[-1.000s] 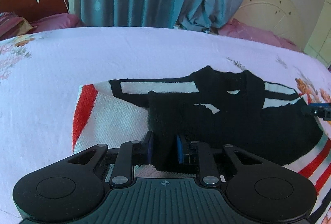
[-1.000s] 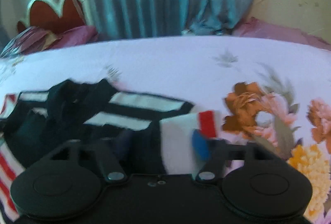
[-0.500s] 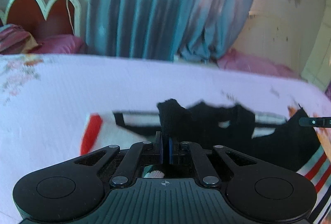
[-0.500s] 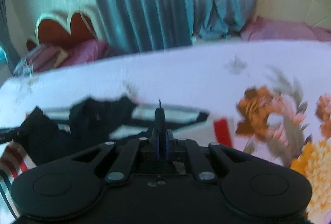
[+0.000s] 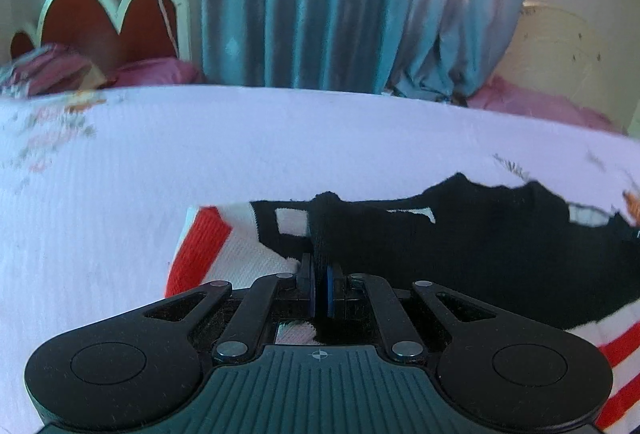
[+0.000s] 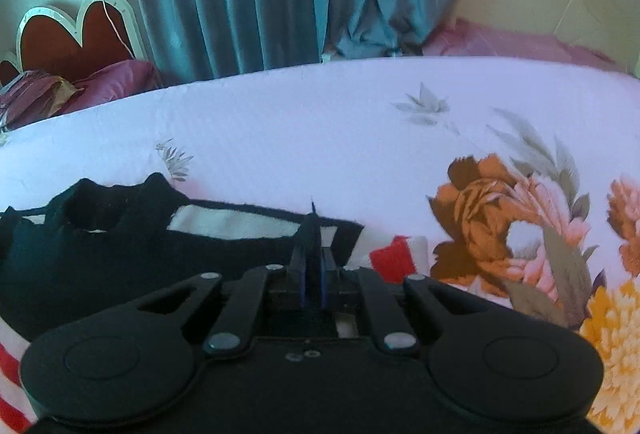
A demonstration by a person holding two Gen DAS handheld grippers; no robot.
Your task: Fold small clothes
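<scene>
A small black sweater point(image 5: 460, 234) with white and red stripes lies flat on the pale bedspread point(image 5: 200, 153). My left gripper point(image 5: 320, 274) is shut on a pinched fold of its black fabric, which stands up in a ridge, beside the white sleeve with a red band point(image 5: 200, 246). In the right wrist view the sweater point(image 6: 100, 254) spreads to the left. My right gripper point(image 6: 313, 262) pinches a thin peak of black cloth near the red cuff point(image 6: 394, 258). Its jaws are opening slightly, with the cloth still between the pads.
The bedspread carries a large flower print point(image 6: 520, 234) to the right of the sweater. Blue curtains point(image 5: 340, 1), a scalloped red headboard point(image 5: 100, 21) and pink pillows point(image 5: 156, 73) stand beyond the bed's far edge.
Both grippers went from open around the sweater's black cloth to closed on it. The pinched cloth now stands up in a fold at each gripper, and both views shifted a little.
</scene>
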